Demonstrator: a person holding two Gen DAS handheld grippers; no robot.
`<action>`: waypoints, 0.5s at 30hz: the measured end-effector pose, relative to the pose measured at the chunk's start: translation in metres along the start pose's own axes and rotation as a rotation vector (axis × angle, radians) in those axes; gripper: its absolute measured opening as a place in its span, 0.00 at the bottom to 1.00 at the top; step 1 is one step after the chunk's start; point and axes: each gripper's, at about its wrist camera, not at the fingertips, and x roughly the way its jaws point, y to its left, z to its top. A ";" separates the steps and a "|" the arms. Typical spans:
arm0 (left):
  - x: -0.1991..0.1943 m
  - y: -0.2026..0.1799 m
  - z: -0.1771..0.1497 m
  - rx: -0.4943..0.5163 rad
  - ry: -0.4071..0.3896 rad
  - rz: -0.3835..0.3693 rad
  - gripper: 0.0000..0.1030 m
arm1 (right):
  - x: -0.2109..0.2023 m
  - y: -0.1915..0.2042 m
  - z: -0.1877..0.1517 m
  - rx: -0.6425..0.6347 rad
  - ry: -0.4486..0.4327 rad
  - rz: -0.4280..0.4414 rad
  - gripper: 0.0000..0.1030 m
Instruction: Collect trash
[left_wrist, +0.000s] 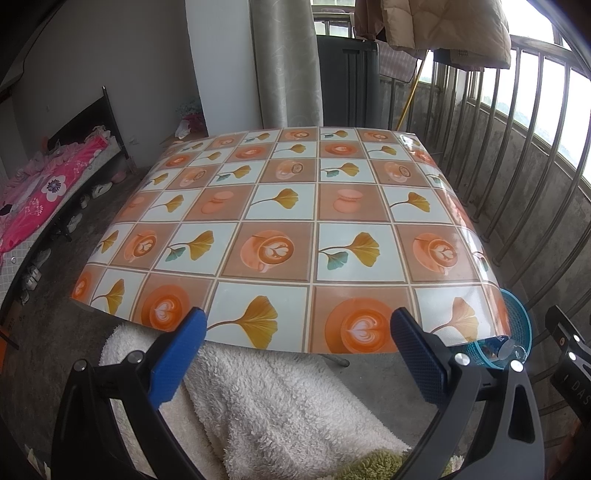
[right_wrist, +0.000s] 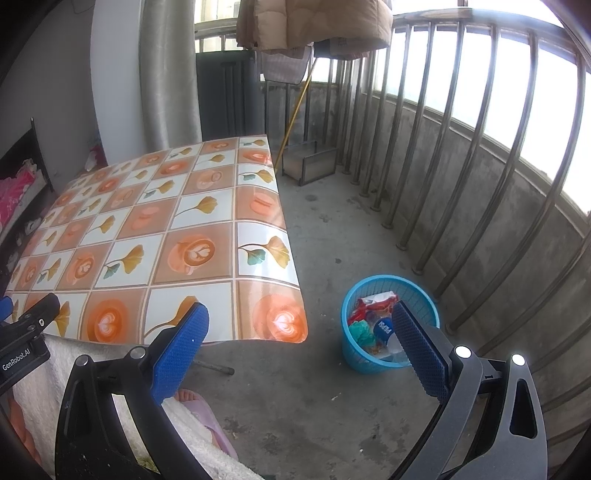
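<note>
A blue mesh waste basket (right_wrist: 369, 360) stands on the concrete floor to the right of the table and holds a red wrapper (right_wrist: 373, 304), a clear plastic bottle with a blue label (right_wrist: 384, 328) and a teal scrap. In the left wrist view the basket (left_wrist: 519, 321) peeks out past the table's near right corner. My right gripper (right_wrist: 299, 343) hovers open above the floor, between the table corner and the basket. My left gripper (left_wrist: 295, 354) hangs open at the table's near edge, empty. The table (left_wrist: 280, 236) wears a glossy checked cloth with coffee cups and ginkgo leaves.
A white fluffy robe (left_wrist: 258, 398) covers the person's lap below the grippers, and a slippered foot (right_wrist: 195, 402) rests on the floor. A steel railing (right_wrist: 461, 155) on a concrete wall curves along the right. A bed with pink bedding (left_wrist: 40, 192) stands left. A metal frame (right_wrist: 310, 162) sits beyond the table.
</note>
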 end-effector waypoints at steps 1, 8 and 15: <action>0.000 0.000 0.000 0.000 0.000 0.000 0.95 | 0.000 0.000 0.000 0.000 0.000 0.000 0.93; 0.000 0.001 0.001 0.001 -0.001 0.000 0.95 | -0.001 0.004 0.000 0.004 0.001 0.004 0.93; 0.000 0.002 0.001 0.001 -0.001 0.002 0.95 | 0.000 0.005 -0.001 0.008 0.004 0.008 0.93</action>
